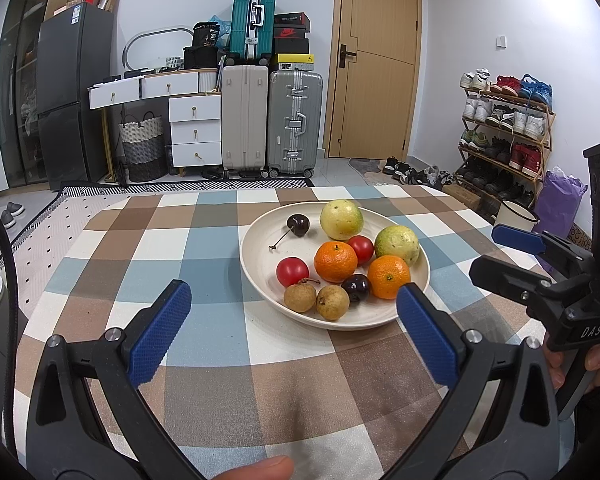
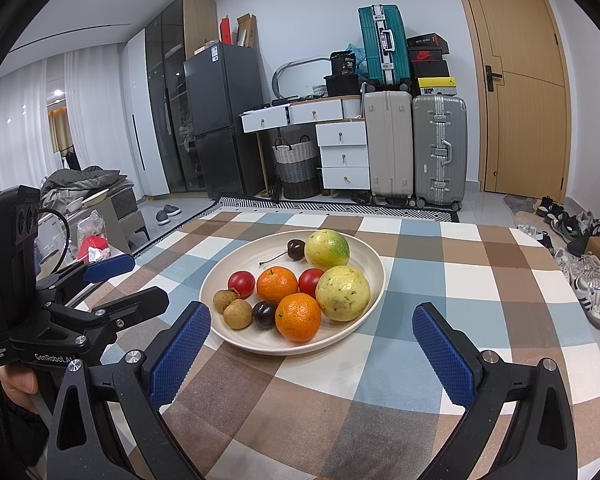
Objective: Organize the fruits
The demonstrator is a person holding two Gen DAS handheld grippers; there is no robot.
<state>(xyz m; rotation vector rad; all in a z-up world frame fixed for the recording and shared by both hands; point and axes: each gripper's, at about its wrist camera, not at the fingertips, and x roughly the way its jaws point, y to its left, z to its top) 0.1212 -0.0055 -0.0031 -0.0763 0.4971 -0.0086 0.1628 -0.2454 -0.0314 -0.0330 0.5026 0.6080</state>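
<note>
Both grippers, left gripper (image 1: 294, 320) and right gripper (image 2: 312, 344), have fingers spread wide, holding nothing. Fruit plate (image 1: 260, 240) sits just ahead. One handle reads "GenRobot.AI".

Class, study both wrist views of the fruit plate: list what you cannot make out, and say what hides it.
1. Left wrist view: the near rim of the plate, on the right, is hidden behind a blue pad of the left tongs.
2. Right wrist view: the table's right edge runs into fisheye blur.
3. Both views: the undersides of the oranges face down into the plate.
4. Right wrist view: the right tongs cover the tablecloth nearest the camera.
</note>
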